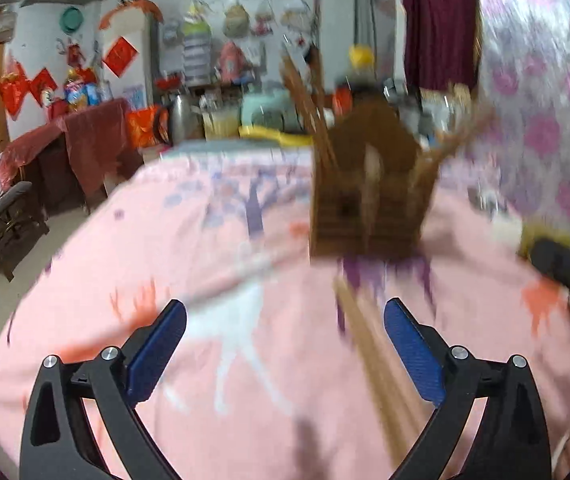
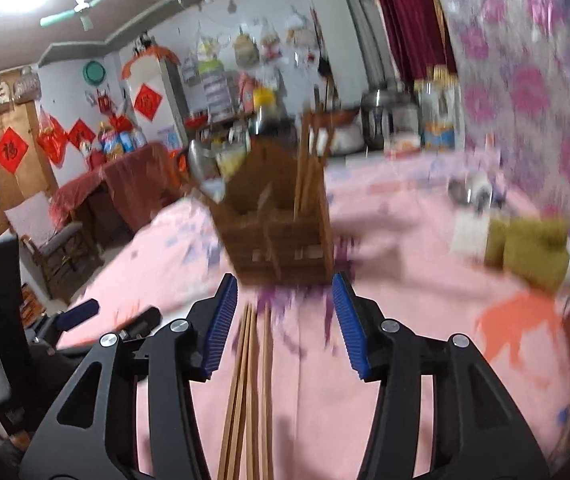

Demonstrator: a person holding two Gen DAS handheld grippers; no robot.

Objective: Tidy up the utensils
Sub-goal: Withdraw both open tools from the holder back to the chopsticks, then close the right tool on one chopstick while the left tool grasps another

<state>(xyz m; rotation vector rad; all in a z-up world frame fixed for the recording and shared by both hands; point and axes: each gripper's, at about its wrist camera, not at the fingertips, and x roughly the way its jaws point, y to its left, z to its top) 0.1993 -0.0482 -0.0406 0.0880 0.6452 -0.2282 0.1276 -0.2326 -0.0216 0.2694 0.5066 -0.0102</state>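
Observation:
A brown wooden utensil holder (image 1: pixel 367 196) stands upright on the pink tablecloth, with several chopsticks standing in it; it also shows in the right wrist view (image 2: pixel 281 220). Several loose wooden chopsticks (image 1: pixel 377 368) lie on the cloth in front of it, also seen in the right wrist view (image 2: pixel 251 392). My left gripper (image 1: pixel 285 324) is open and empty, with the loose chopsticks near its right finger. My right gripper (image 2: pixel 285 300) is open and empty above the loose chopsticks, just short of the holder. Both views are blurred by motion.
The table (image 1: pixel 125 248) carries a pink patterned cloth. An olive-yellow object (image 2: pixel 529 248) and a small metal item (image 2: pixel 471 190) lie at the right. A chair (image 1: pixel 1 220) stands at the left on the floor. Cluttered shelves and pots stand behind the table.

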